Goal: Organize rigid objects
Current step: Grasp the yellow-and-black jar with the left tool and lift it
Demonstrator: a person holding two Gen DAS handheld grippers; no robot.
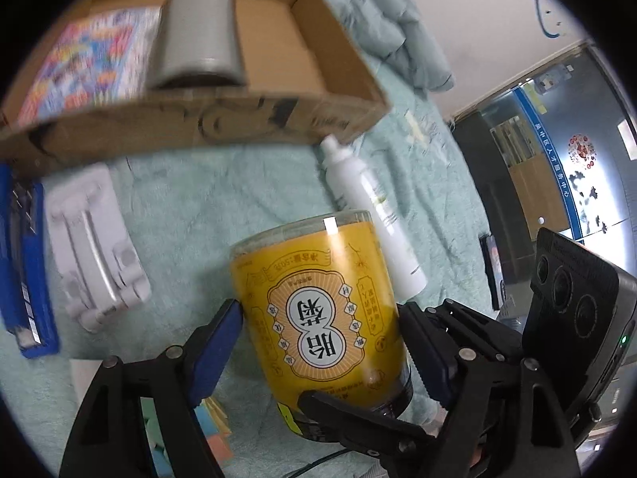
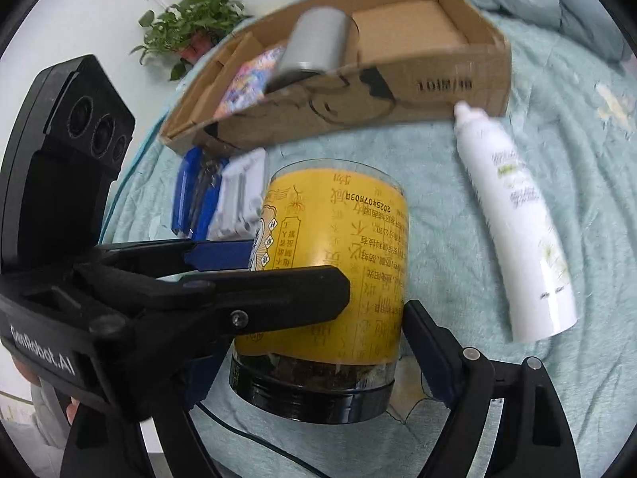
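The cardboard box (image 1: 278, 115) lies beyond on the blanket (image 1: 207, 199). The yellow jar (image 1: 318, 310) hangs upside-down, clamped by both the left gripper (image 1: 320, 342) and right gripper (image 2: 302, 330); uneven pulls could twist it loose onto the white bottle (image 2: 513, 215).

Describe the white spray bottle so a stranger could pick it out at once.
Find the cardboard box on the teal blanket. Just in front of its right corner lies the white spray bottle, cap toward the box. It is the only long white cylinder, beside the yellow-labelled jar.
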